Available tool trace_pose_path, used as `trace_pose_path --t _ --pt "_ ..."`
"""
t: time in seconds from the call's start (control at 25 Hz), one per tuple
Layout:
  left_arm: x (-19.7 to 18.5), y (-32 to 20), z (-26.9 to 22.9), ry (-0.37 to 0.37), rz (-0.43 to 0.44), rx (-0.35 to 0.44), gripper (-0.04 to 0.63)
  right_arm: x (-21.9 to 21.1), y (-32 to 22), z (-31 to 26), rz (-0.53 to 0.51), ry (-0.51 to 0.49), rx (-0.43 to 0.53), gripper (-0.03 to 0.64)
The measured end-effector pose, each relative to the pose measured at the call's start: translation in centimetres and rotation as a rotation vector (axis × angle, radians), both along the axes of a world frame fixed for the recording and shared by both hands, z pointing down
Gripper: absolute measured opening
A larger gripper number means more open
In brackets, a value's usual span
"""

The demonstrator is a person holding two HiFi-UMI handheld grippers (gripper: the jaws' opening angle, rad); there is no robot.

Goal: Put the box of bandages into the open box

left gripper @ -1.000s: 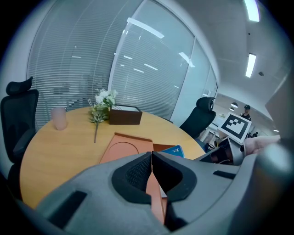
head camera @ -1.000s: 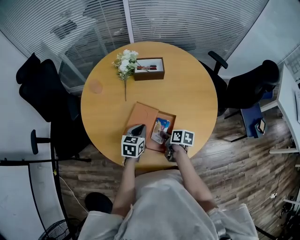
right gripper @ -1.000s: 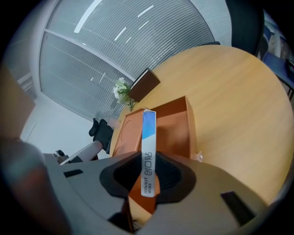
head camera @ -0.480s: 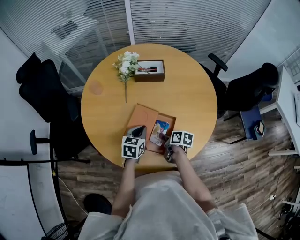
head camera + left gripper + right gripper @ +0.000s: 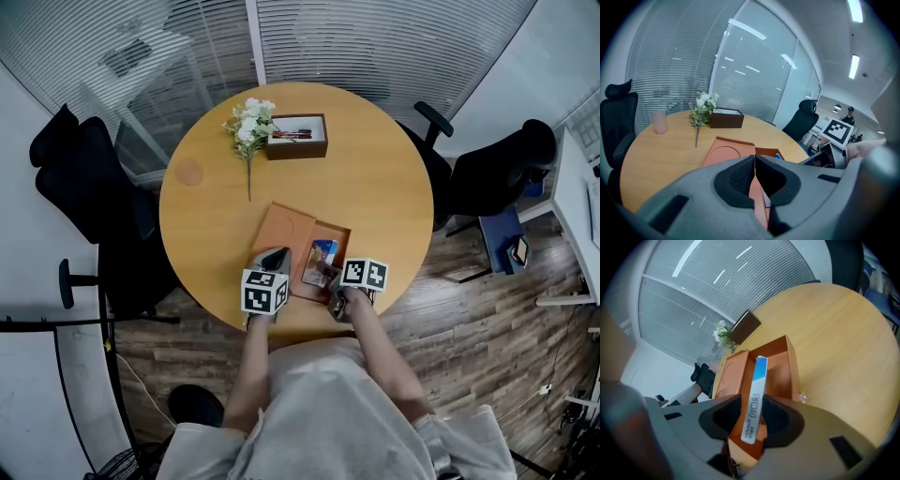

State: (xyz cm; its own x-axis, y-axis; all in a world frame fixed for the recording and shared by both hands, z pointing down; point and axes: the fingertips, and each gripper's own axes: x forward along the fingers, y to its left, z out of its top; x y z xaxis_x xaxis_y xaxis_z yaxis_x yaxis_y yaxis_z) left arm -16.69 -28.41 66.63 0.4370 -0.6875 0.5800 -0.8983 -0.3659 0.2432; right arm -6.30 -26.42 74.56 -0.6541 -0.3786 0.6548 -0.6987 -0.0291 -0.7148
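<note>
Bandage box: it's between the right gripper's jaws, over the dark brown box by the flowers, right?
No, not over the dark brown box. The right gripper view shows the bandage box between the right gripper's opening jaws, over the orange open box.

light: bright, even, ceiling strips (image 5: pixel 855 9) glaring | shadows: soft | edges: fisheye-warped, dark-vignetted | focus: sharp

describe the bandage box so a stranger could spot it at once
On the round wooden table, find the orange open box at the near edge. The bandage box is in it: slim, white and blue, the only printed carton there.
</note>
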Motion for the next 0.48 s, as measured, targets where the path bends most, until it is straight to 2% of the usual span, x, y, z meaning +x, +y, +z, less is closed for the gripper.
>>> trace_pose_path --t 0.48 --pt "0.46 0.35 0.07 -0.001 0.014 -0.002 0.011 0.67 -0.16 -0.82 0.009 0.006 0.043 0.14"
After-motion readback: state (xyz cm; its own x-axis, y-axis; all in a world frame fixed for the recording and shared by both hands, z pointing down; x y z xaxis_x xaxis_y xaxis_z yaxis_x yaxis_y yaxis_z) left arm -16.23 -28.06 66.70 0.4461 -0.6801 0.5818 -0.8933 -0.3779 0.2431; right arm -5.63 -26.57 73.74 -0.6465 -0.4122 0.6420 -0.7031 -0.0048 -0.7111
